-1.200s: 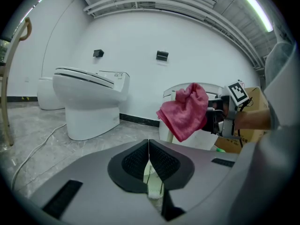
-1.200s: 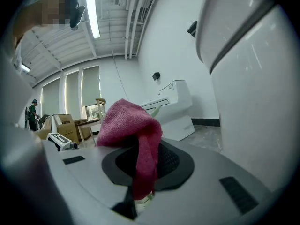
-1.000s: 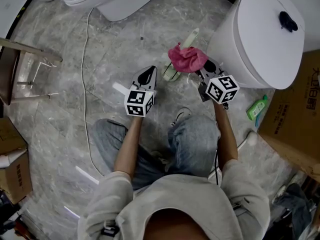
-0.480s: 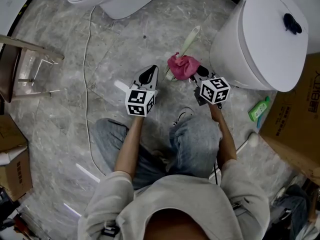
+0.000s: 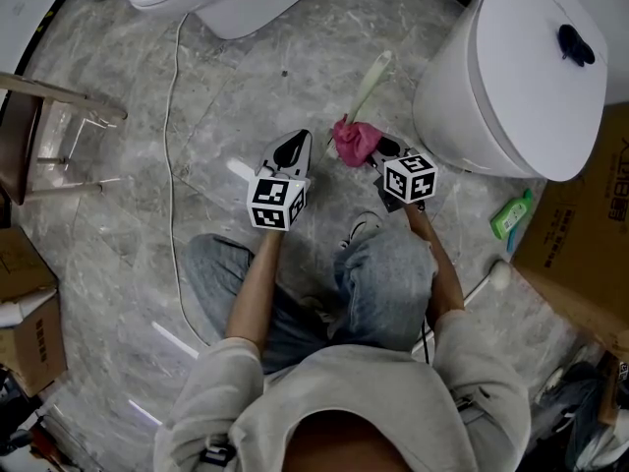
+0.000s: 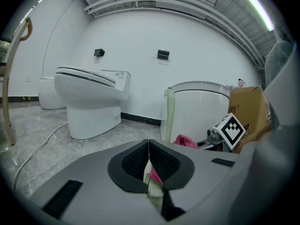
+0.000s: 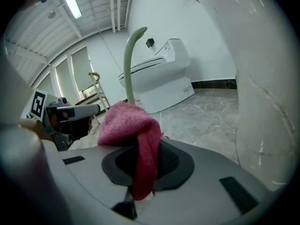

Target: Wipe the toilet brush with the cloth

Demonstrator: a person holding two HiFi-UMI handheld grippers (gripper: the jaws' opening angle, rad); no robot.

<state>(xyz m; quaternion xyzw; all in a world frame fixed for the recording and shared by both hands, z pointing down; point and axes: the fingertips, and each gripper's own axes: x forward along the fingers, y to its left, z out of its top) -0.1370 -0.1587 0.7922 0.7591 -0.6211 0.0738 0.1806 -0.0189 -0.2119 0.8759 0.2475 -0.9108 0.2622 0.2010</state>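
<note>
Pink cloth (image 7: 136, 130) was pinched shut in right gripper (image 7: 145, 162), bunched low on brush (image 5: 372, 79) handle beside toilet (image 5: 531, 67). Left gripper (image 6: 149, 162) was clamped on brush's pale end. Brush likely light, stiff, slick: hold low. Cloth soft: pinch deep.

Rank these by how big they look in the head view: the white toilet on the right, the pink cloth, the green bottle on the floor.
1. white toilet, by far the largest.
2. pink cloth.
3. green bottle.
The cloth and bottle look close in size, and the cloth is held nearer the camera, so their order is unsure.
</note>
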